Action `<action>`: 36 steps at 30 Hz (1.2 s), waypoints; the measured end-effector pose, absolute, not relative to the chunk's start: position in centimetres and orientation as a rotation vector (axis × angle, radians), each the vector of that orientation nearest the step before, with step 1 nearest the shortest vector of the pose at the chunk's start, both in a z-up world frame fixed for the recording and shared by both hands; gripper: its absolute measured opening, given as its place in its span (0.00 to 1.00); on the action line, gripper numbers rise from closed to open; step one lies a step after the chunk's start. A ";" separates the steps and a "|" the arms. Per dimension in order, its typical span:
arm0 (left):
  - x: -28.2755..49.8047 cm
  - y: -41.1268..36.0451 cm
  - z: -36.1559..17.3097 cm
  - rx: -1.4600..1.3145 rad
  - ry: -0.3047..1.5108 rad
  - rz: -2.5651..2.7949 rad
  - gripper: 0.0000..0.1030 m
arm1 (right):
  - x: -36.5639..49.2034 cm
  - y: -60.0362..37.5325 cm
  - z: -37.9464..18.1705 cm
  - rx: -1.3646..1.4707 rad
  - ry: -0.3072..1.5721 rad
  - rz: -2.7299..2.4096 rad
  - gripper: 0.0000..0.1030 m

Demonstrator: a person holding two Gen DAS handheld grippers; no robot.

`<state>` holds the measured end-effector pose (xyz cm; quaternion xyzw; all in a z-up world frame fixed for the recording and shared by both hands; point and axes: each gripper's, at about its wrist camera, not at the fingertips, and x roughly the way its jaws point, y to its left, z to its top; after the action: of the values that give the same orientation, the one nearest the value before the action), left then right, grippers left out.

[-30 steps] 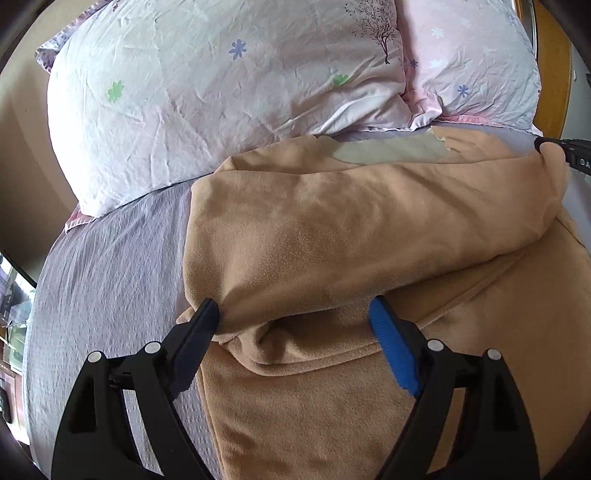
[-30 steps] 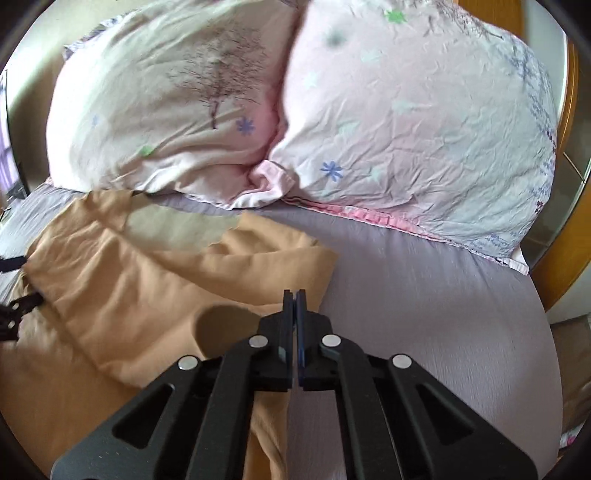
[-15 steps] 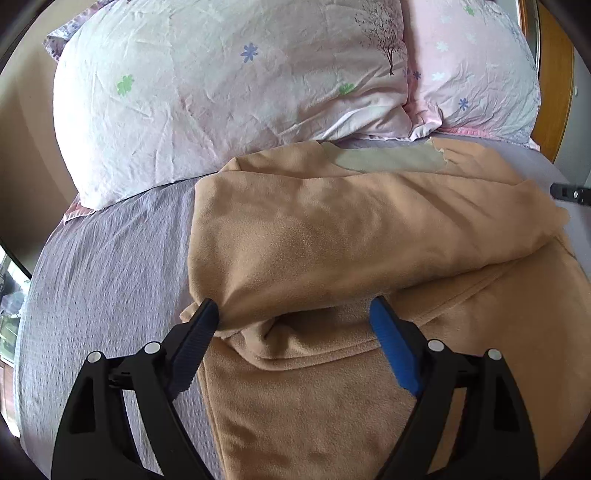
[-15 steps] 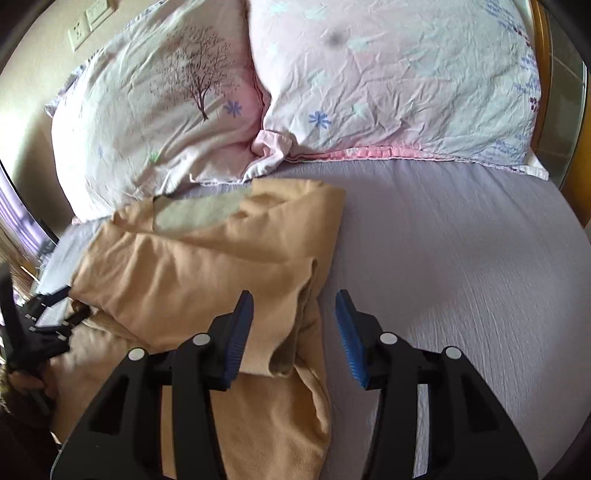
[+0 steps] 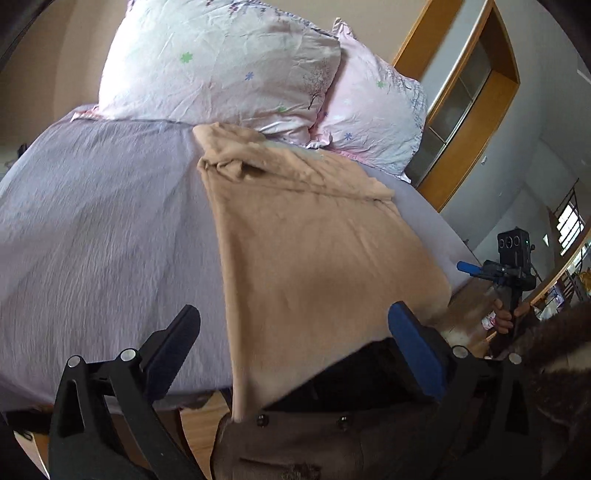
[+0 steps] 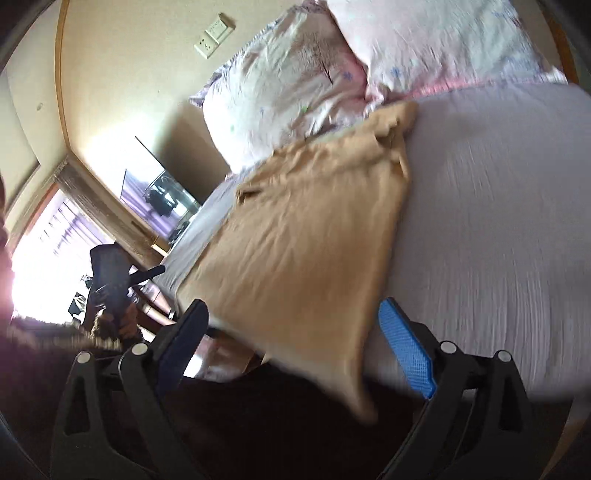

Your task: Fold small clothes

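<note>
Bed (image 5: 92, 229) with lavender-grey textured sheet fills most of both views, ahead of both sets of jaws; its near edge runs just beyond the fingertips. Sheet in right wrist view (image 6: 491, 229) is motion-blurred.

Tan garment (image 5: 306, 243) lies spread on the sheet, long and roughly rectangular, running from the pillows down to the near bed edge, where its lower corner hangs over the edge between the left jaws. Far end is bunched and rumpled, with a folded-over band across it. In the right wrist view the same garment (image 6: 314, 236) sits ahead and between the jaws, lower corner drooping past the mattress edge, blurred.

Two pillows beyond the garment's far end: white floral one (image 5: 218, 62) ahead-left of the left jaws, pink floral one (image 5: 373, 114) ahead-right, touching each other. The garment's top edge touches the white one.

Wooden door frame (image 5: 469, 110) far right of the left jaws. Bright window (image 6: 48, 254) far left of the right jaws. Wall socket (image 6: 214, 35) up-left on the wall.

Left gripper (image 5: 293, 339): jaws spread wide, nothing between the pads, hovering off the near bed edge, garment corner in front. Also seen small at left of right view (image 6: 147, 273).

Right gripper (image 6: 293, 332): jaws spread wide, holding nothing, garment corner ahead between them. Seen from the left view (image 5: 476, 269) off to the right, beside the bed.
</note>
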<state>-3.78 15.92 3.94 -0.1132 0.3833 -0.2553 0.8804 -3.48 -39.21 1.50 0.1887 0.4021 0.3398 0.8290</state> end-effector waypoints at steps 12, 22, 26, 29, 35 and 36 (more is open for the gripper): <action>-4.3 15.0 -4.0 -0.482 0.992 -0.587 0.89 | -3.9 -37.2 -5.9 0.492 1.011 0.745 0.91; -2.8 15.2 -5.4 -0.777 1.016 -0.683 0.08 | -3.9 -35.6 -6.2 0.530 0.952 0.875 0.07; -2.7 15.6 -3.8 -0.834 0.954 -0.725 0.08 | -4.0 -36.6 -1.5 0.546 0.794 0.926 0.07; -1.5 15.6 -1.7 -0.809 0.913 -0.717 0.07 | -2.3 -36.6 1.9 0.532 0.692 0.945 0.07; 6.4 16.8 4.3 -0.737 0.787 -0.635 0.07 | 6.6 -35.6 8.4 0.508 0.571 0.850 0.07; 8.8 16.6 5.2 -0.702 0.772 -0.607 0.07 | 8.7 -35.2 8.7 0.512 0.571 0.822 0.07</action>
<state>8.80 16.58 5.18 -0.3300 0.3630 -0.2855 0.8233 8.73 -35.18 8.68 0.2426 0.2708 0.3895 0.8462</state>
